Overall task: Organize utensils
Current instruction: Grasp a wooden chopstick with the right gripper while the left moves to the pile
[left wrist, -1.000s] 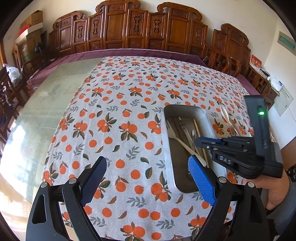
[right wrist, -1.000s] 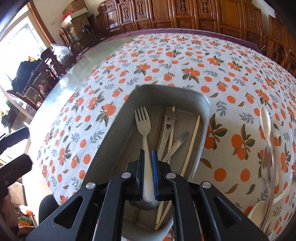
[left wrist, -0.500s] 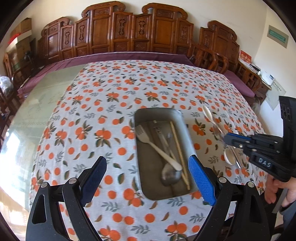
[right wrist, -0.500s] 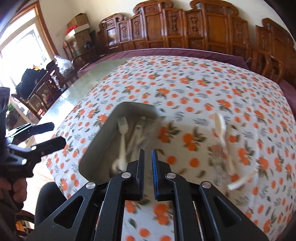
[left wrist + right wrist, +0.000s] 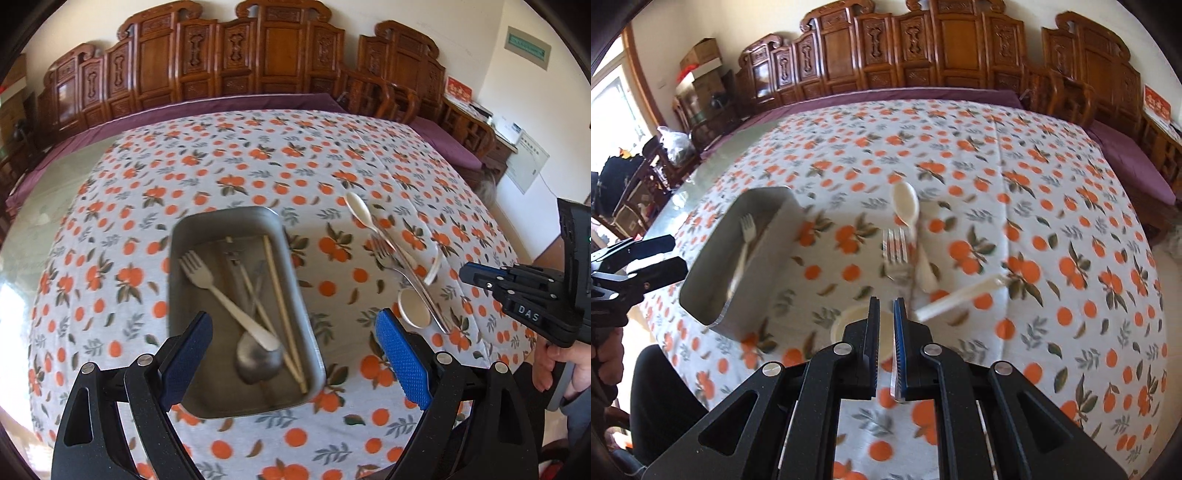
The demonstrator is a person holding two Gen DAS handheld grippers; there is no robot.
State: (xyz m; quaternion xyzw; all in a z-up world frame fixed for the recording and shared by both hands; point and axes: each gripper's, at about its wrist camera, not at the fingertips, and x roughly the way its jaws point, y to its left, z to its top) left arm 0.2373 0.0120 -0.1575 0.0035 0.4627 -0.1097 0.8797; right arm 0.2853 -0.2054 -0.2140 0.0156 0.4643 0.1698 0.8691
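- Comparing with a second ago, we see the pale plastic fork [image 5: 225, 291], then pinched in the right tongs [image 5: 884, 314], now lying inside the grey metal rectangular tray [image 5: 177, 258], across the steel ladle [image 5: 255, 356] and wooden chopsticks [image 5: 282, 306].
- Our right tongs are pressed together with nothing between the pads, and have swung away from the tray to above the loose pile toward the worktop's right edge.
- That pile holds a cream plastic spoon [image 5: 905, 206], a steel fork [image 5: 895, 254], a white spoon handle [image 5: 960, 297] and a round cream spoon bowl [image 5: 413, 314].
- Our left tongs [image 5: 291, 354] are spread wide, empty, over the tray's near end.
- We judge one utensil delivered and the pile next; the overlapping handles may make a single pick awkward.
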